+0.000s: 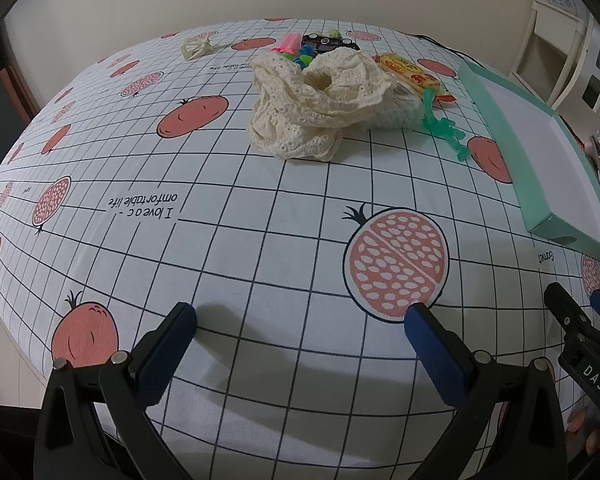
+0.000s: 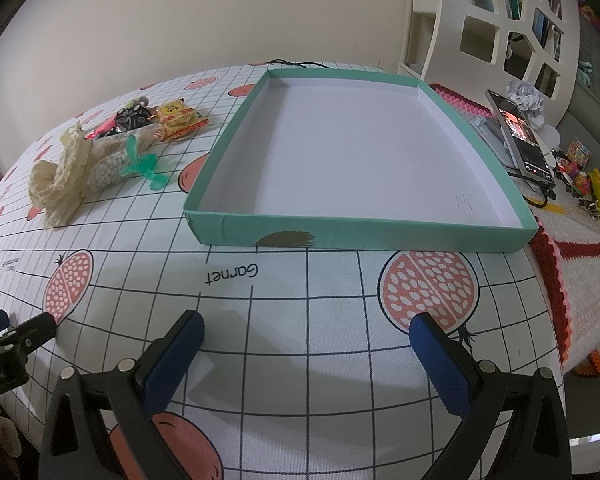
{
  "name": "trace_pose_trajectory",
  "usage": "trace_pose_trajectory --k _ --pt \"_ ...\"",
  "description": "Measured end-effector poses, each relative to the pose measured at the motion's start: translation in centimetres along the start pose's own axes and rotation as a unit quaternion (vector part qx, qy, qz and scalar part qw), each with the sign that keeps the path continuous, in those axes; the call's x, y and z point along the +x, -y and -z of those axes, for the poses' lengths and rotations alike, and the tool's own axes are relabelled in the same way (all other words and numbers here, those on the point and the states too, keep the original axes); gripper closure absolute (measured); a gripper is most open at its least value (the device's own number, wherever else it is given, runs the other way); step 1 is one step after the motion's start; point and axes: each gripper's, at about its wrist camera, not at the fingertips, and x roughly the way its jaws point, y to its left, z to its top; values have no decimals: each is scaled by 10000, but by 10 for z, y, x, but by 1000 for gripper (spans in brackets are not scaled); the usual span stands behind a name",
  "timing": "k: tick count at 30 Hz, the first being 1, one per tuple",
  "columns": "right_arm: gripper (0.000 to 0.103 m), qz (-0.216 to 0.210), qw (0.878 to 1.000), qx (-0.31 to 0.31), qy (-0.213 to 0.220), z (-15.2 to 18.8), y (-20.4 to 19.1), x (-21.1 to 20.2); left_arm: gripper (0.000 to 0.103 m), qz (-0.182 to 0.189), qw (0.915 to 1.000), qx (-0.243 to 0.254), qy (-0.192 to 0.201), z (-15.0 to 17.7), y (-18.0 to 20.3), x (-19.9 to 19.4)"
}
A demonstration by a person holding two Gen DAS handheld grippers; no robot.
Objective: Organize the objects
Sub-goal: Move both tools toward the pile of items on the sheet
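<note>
Clutter is what I'm here to sort, and from the left wrist view it sits in one heap at the far middle of the tablecloth (image 1: 260, 240): a cream lace cloth (image 1: 312, 100) slumped over the front, a green stretchy toy (image 1: 444, 128) trailing off its right side, a yellow snack packet (image 1: 412, 74) behind that, and small bright bits with a dark gadget (image 1: 330, 42) at the far edge. My left gripper (image 1: 300, 316) hangs over the near cloth with its jaws spread wide and nothing between them. The teal tray (image 1: 540, 208) lies along the right. Over to the right wrist view now: the teal tray (image 2: 360, 232) fills the middle, bare inside, and the heap is off to the far left, lace cloth (image 2: 60, 184) nearest, green stretchy toy (image 2: 144, 168) beside it, yellow snack packet (image 2: 180, 118) behind. My right gripper (image 2: 306, 326) is also wide and holding nothing, just short of the tray's near wall. What worries me: that lace looks limp and full of holes, so a pinch could snag the toy or drag the packet along with it. The tray looks light, so a knock from a finger might slide it right, toward the phone (image 2: 518, 132) propped just beyond it. And the two grippers sit close together at the near edge, so crossing paths could clash them.
</note>
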Motion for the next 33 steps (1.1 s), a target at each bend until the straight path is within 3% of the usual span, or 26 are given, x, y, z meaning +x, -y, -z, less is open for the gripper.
trace_pose_trajectory --k 17,21,27,33 --pt "0 -11 10000 -17 -14 -6 1 1 0 3 10000 21 -18 2 1 0" --pt "0 -14 9998 -96 -156 -11 -2 1 0 185 9997 -81 -131 -5 -2 -1" --pt "0 -443 9974 -246 507 -44 -19 -32 0 412 9971 -590 259 -33 -17 -22" --pt "0 -883 9912 -429 886 -93 -45 -59 0 468 9963 -574 437 -82 -14 -40"
